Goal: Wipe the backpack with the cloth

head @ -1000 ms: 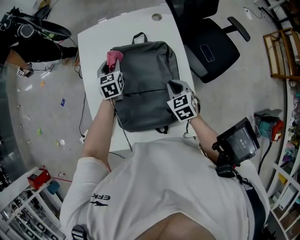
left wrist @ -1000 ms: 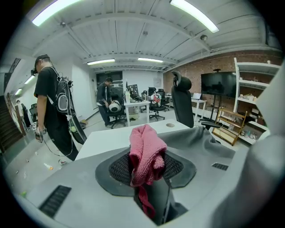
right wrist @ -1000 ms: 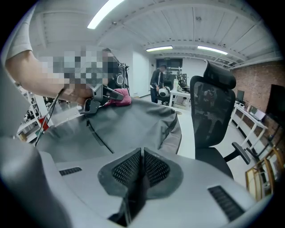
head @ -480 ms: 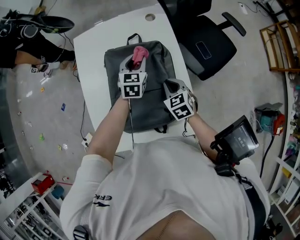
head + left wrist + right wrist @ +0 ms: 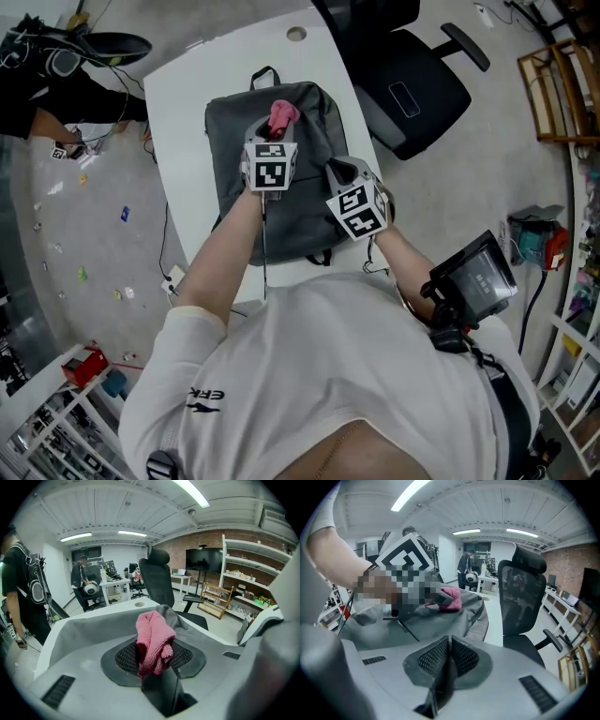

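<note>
Left gripper (image 5: 278,127) is clenched on the pink cloth (image 5: 152,639). A second ago it sat over the upper-left corner of the backpack (image 5: 300,225); it has since travelled right and is now at upper centre of the bag, just below the carry handle (image 5: 265,73). Most of that travel came in the first half second, little since.

Reading: one pass along the bag's top band looks done. The middle and lower panel are probably unwiped.

Right gripper (image 5: 339,172) has barely moved. Its jaws are pressed together with nothing visible between them, at the bag's right edge. You seem to be using it to steady the bag, not to grip it.

The backpack lies flat on the white table (image 5: 183,112), upper centre of the head view, handle pointing away from you.

Around:
- black office chair (image 5: 412,84), upper right, close to the table edge
- a person (image 5: 56,94) standing at upper left
- a thin cable (image 5: 264,258) running down off the bag's lower-left part beside your left forearm

Watch-out: that cable lies in the path of a downward stroke and could snag the cloth.
</note>
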Tool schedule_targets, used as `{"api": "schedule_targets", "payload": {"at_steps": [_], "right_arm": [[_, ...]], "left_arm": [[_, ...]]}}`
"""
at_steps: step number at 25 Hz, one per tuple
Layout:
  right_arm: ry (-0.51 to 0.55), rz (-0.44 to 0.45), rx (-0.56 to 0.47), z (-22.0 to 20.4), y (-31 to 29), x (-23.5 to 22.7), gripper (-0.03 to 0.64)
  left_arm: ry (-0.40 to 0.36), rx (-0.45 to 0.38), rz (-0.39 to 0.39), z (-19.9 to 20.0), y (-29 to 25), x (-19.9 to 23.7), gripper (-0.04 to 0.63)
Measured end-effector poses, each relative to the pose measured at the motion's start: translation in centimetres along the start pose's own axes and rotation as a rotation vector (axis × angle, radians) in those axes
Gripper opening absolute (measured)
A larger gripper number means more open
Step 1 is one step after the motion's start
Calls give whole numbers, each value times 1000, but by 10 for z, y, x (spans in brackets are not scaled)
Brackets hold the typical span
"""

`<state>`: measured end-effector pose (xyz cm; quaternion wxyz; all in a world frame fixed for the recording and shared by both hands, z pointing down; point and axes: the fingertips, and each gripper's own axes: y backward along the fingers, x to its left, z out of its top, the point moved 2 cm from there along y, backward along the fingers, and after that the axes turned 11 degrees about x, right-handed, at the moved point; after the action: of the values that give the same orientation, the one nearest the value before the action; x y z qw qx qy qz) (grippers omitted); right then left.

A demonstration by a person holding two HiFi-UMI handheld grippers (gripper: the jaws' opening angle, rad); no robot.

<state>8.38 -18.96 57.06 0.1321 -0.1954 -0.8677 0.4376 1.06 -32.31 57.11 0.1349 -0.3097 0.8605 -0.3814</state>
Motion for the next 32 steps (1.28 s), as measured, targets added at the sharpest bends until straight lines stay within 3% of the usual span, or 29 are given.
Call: {"api": "schedule_targets", "payload": {"at_steps": [11, 18, 21, 29, 32], "right_arm": [[3, -5, 15, -1, -1, -5, 6], [11, -2, 11, 0, -1, -6, 6], [12, -10, 3, 1, 2, -9, 6], [-52, -46, -6, -14, 23, -27, 6], [-72, -51, -5, -19, 29, -30, 6]], "left_arm": [[106, 40, 226, -46, 63, 103, 143], [87, 24, 266, -43, 72, 104, 141], [75, 13, 226, -32, 64, 82, 141], [12, 25, 10, -9, 24, -20, 141], [-2, 37, -35, -6, 13, -46, 141]]}}
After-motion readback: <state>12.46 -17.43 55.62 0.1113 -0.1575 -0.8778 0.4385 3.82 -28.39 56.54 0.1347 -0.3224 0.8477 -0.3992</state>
